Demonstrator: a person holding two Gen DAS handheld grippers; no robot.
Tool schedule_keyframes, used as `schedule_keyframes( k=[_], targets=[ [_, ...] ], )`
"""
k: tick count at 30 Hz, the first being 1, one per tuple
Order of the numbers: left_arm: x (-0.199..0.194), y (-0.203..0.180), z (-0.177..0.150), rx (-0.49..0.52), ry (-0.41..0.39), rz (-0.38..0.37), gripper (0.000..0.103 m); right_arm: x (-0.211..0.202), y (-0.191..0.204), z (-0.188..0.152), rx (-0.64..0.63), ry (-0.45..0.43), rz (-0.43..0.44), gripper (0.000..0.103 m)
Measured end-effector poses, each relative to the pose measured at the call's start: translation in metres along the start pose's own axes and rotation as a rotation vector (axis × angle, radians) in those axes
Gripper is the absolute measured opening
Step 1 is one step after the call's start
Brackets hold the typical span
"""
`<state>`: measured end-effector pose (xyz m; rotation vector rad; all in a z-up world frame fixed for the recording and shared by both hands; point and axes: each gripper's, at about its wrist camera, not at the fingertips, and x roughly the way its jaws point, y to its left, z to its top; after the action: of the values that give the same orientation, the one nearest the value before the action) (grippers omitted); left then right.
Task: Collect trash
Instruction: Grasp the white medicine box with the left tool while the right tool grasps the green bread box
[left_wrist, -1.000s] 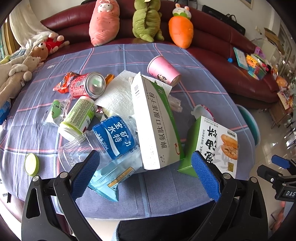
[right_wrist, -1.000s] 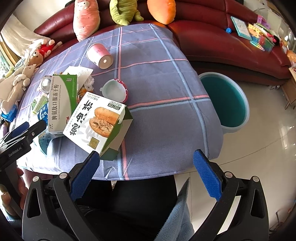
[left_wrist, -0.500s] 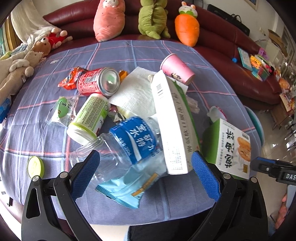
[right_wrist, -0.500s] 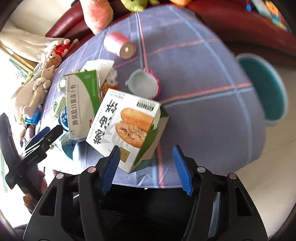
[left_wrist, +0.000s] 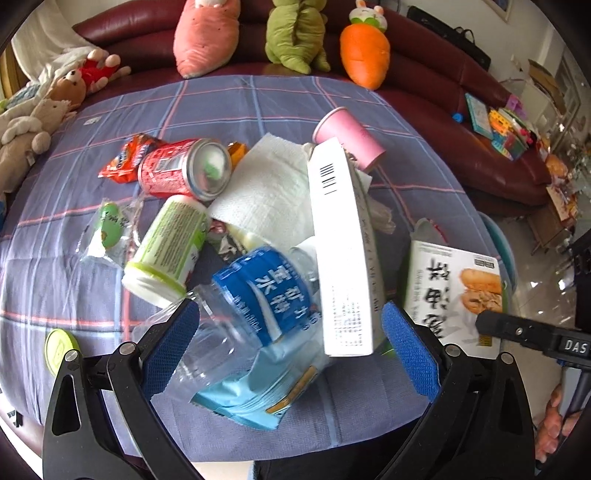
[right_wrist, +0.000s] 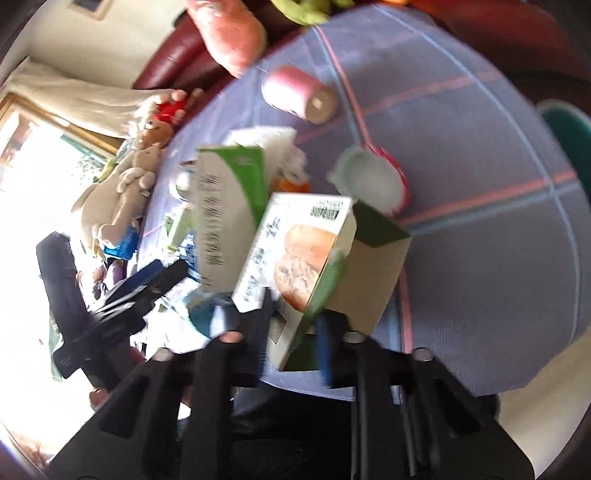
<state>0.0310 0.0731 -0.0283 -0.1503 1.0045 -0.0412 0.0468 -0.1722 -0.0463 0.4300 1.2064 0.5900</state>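
Observation:
Trash lies piled on a table with a purple checked cloth. My left gripper is open, its blue pads either side of a clear water bottle with a blue label and a tall white medicine box. My right gripper has closed on the near corner of a green-and-white burger box, which also shows in the left wrist view. The right wrist view is blurred. A red can, a green-white bottle and a pink paper cup lie further back.
A teal bin stands on the floor right of the table. A white lidded cup, paper napkin, blue wrapper, snack packets and a green cap lie on the cloth. Plush toys line the red sofa.
My right gripper swung left, moved in and closed from wide open onto the burger box. My left gripper moved forward toward the bottle and white box, staying open.

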Motion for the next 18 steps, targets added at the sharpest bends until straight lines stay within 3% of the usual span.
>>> schedule_keyframes(
  k=[8, 14, 17, 18],
  targets=[
    [-0.001, -0.018, 0.024, 0.076, -0.025, -0.029, 0.099, -0.019, 0.027, 0.009, -0.105, -0.011, -0.056, 0.003],
    [0.027, -0.038, 0.045, 0.180, 0.053, -0.023, 0.098, -0.046, 0.009, 0.012, -0.096, -0.064, -0.123, 0.003],
    [0.039, -0.051, 0.043, 0.208, 0.088, -0.040, 0.064, -0.050, -0.004, 0.012, -0.086, -0.065, -0.140, 0.003],
    [0.041, -0.054, 0.042, 0.214, 0.086, -0.032, 0.058, -0.049, -0.006, 0.011, -0.087, -0.064, -0.139, 0.003]
  ],
)
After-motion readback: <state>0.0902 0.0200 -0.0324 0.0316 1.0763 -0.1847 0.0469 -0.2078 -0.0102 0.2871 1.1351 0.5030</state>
